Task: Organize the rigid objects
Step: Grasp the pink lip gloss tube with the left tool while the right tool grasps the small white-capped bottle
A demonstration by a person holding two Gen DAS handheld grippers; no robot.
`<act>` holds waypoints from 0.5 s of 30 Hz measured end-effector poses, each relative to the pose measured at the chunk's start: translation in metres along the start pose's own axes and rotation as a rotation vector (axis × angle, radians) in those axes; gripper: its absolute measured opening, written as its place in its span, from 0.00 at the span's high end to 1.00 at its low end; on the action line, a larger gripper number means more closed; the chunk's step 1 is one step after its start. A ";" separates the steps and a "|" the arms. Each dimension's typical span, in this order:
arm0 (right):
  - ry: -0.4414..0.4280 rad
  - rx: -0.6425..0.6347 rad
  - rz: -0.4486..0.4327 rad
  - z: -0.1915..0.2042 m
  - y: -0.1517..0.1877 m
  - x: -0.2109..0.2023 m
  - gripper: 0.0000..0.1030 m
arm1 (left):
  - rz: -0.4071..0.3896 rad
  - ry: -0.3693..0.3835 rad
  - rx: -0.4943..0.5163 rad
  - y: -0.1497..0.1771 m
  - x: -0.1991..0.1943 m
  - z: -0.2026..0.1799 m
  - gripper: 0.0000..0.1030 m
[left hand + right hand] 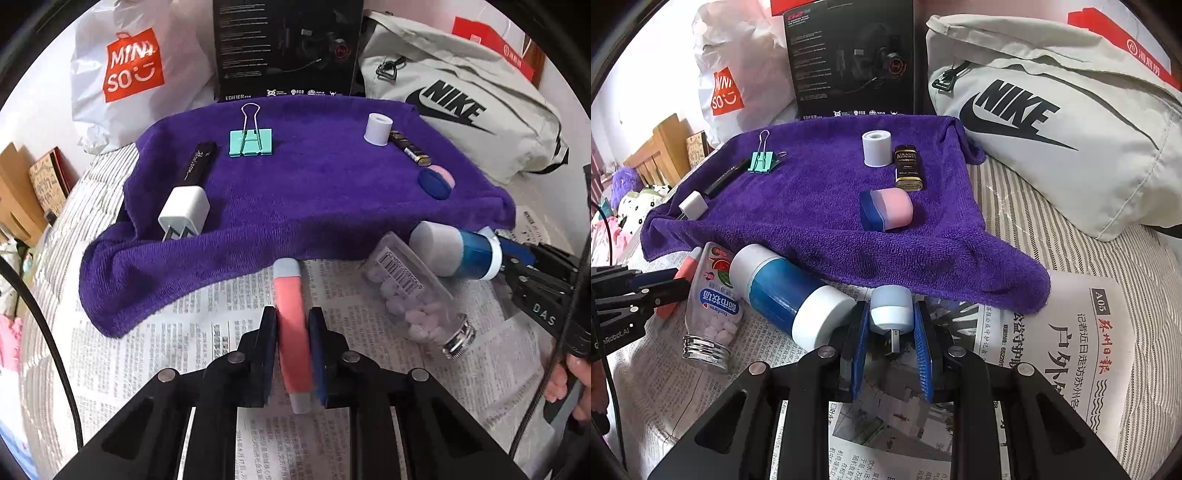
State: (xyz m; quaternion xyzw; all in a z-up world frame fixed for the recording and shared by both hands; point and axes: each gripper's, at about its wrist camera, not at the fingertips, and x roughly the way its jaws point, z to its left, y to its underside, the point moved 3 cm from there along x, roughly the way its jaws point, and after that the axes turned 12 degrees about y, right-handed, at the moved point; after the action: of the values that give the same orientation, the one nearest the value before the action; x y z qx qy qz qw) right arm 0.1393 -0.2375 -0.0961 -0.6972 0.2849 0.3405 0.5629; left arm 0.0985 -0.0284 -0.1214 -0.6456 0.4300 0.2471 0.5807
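Observation:
In the left wrist view my left gripper (293,314) is shut on a coral-pink tube (290,288) with grey ends, just above the newspaper. In the right wrist view my right gripper (891,321) is shut on a small white USB device (889,301) at the purple towel's (820,214) near edge. On the towel lie a teal binder clip (761,161), a black pen (724,177), a white charger (693,205), a white cylinder (876,149), a dark lighter (907,168) and a blue-pink case (886,208). A blue-white bottle (790,291) and a clear tablet bottle (713,295) lie on the newspaper between the grippers.
A grey Nike bag (1071,129) lies right of the towel, with a black headphone box (849,62) and a white Miniso bag (727,85) behind it. Newspaper (1071,350) covers striped bedding (1034,229). A black cable (48,332) hangs at the left.

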 end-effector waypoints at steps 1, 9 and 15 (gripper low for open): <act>-0.001 0.000 0.000 0.000 0.000 0.000 0.76 | -0.002 0.010 0.000 0.000 0.000 0.000 0.84; -0.068 0.050 0.007 -0.009 0.000 -0.001 0.76 | 0.008 0.064 -0.023 0.008 -0.013 0.010 0.84; -0.091 0.052 0.021 -0.016 0.006 -0.013 0.77 | -0.017 0.078 -0.018 0.007 -0.028 0.015 0.84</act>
State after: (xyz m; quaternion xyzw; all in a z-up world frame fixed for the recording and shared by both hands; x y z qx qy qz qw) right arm 0.1295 -0.2544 -0.0872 -0.6630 0.2754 0.3701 0.5896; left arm 0.0809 -0.0064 -0.1051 -0.6637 0.4446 0.2206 0.5596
